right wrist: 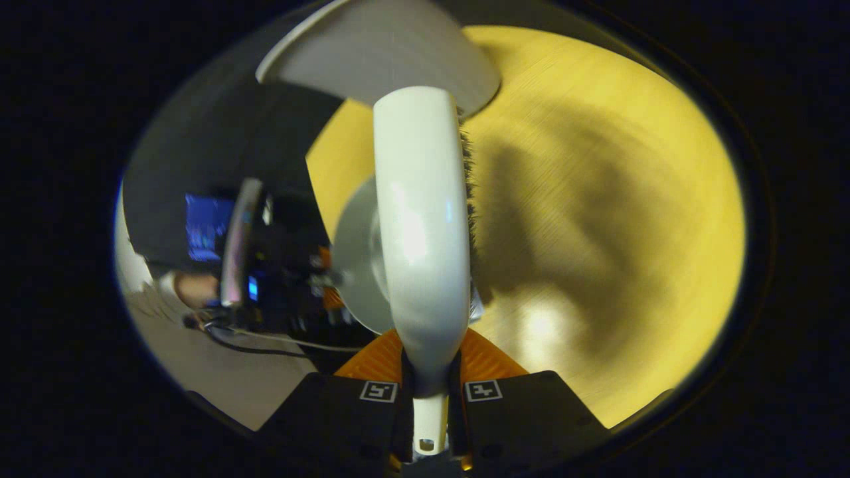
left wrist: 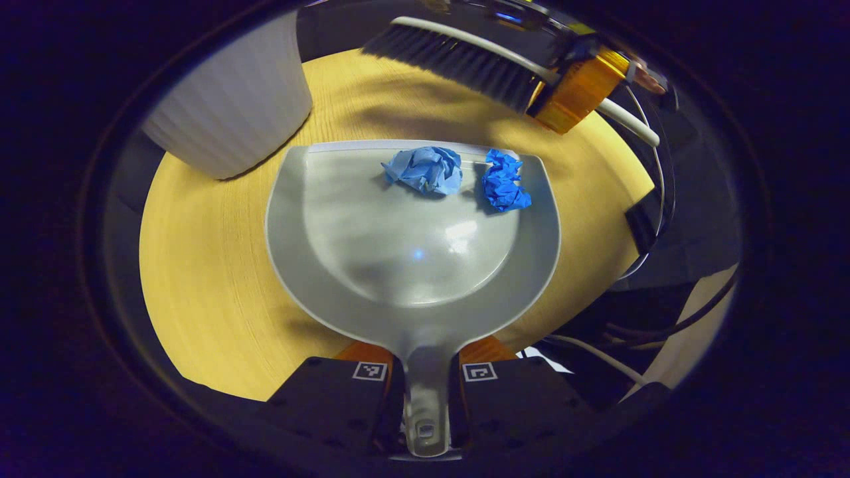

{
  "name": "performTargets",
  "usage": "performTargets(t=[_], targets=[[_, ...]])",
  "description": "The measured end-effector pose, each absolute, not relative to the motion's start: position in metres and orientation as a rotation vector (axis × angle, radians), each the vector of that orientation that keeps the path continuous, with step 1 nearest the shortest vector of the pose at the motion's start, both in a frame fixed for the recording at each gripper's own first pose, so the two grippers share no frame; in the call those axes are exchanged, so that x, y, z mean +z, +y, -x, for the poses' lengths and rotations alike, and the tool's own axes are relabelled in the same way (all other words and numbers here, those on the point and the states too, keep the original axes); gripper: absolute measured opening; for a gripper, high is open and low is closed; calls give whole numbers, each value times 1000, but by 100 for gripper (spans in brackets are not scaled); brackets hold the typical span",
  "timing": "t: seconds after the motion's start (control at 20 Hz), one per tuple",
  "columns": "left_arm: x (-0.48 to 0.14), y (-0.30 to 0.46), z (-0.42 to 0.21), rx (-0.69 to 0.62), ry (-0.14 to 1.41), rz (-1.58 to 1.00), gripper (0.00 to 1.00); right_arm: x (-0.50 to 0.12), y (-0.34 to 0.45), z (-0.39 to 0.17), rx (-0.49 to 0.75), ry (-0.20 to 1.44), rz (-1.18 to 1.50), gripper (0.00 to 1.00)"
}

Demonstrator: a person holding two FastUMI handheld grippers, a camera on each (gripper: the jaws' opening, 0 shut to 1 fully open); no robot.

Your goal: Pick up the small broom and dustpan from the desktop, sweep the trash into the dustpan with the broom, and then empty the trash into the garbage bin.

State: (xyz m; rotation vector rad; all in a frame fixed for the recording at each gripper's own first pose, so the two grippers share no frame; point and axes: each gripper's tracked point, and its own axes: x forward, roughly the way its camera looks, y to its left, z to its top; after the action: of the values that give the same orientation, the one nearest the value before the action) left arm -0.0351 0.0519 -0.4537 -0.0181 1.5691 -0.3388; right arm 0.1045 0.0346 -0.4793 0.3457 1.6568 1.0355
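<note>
Clearly dustpan (left wrist: 412, 265) handle sits between left fingers (left wrist: 332, 398).

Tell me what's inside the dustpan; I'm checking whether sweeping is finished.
Two crumpled paper balls, pale blue and bright blue, lie inside the dustpan near its front lip. The table beneath it is hidden.

Dustpan (left wrist: 412, 245) holds 2 paper wads (left wrist: 425, 170), prob.
</note>
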Motion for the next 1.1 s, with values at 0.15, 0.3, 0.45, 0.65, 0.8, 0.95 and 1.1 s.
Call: performTargets(t=[0.15, 0.3, 0.45, 0.65, 0.8, 0.95, 1.1], targets=[[-446, 49, 33, -320, 1444, 71, 25, -476, -6, -118, 831, 1470, -461, 22], [-436, 50, 26, -310, 1328, 139, 25, -469, -14, -125, 669, 1261, -596, 22], [-406, 59, 2, -291, 1218, 183, 25, -471, -7, -125, 561, 1079, -737, 22], [-380, 66, -18, -272, 1097, 169, 25, -484, -4, -125, 458, 890, -834, 22], [-359, 77, -35, -252, 1043, 180, 25, -497, 1, -123, 447, 839, -830, 22], [-348, 87, -42, -197, 999, 172, 25, -505, -14, -122, 441, 797, -790, 22], [-338, 102, -54, -126, 942, 117, 25, -514, -26, -125, 440, 768, -758, 22]])
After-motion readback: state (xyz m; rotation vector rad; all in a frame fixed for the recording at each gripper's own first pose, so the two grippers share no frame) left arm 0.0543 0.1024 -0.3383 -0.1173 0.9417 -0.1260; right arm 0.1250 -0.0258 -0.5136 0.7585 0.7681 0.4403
